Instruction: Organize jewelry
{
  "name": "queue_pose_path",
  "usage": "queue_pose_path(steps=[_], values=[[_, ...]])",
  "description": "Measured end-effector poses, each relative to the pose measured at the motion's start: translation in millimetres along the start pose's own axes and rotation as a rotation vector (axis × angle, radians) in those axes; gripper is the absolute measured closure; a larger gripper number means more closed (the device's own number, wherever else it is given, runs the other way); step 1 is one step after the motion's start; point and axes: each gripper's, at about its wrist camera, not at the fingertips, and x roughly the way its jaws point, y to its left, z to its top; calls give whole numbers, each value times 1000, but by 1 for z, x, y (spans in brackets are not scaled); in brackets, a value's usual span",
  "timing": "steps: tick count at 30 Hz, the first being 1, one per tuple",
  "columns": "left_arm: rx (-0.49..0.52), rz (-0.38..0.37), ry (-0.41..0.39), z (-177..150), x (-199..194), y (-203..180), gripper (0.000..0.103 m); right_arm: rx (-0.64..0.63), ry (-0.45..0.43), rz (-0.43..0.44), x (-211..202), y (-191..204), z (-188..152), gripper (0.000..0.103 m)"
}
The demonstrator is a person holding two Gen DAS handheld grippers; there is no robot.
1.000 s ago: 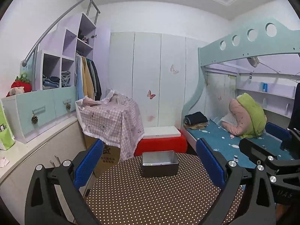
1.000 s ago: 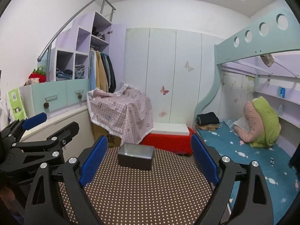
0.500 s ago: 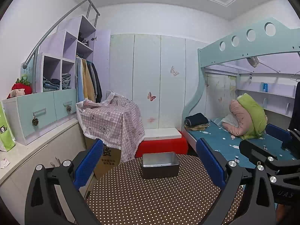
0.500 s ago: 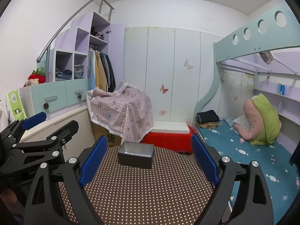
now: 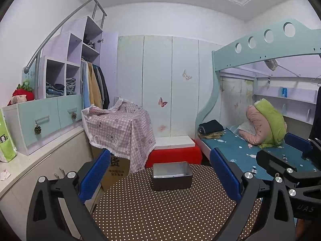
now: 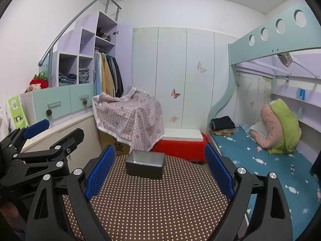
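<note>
fingers of left gripper (image 5: 160,172) and right gripper (image 6: 159,168) spread apart above dotted round table (image 5: 160,210), metal tray (image 5: 172,175) near far edge, bed (image 6: 260,160) rightward.

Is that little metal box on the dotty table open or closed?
Open. The metal box has no lid, and the left wrist view looks down onto its bare grey inside.

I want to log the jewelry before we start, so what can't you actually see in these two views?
- Inside of the grey metal box: floor mostly hidden by its near wall in both wrist views; no jewelry visible.
- Near edge of the brown polka-dot round table: cut off by the frame and open gripper fingers.
</note>
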Motion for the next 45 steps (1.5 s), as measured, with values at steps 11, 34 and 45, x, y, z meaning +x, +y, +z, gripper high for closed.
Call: queue_pose_path(steps=[11, 34, 45], values=[[0, 0, -18, -3, 8, 4, 7, 4, 10, -2, 3, 2, -8, 16], [3, -4, -11, -4, 14, 5, 7, 9, 14, 0, 5, 4, -8, 16], [5, -3, -12, -4, 16, 4, 7, 10, 16, -1, 5, 5, -7, 16]])
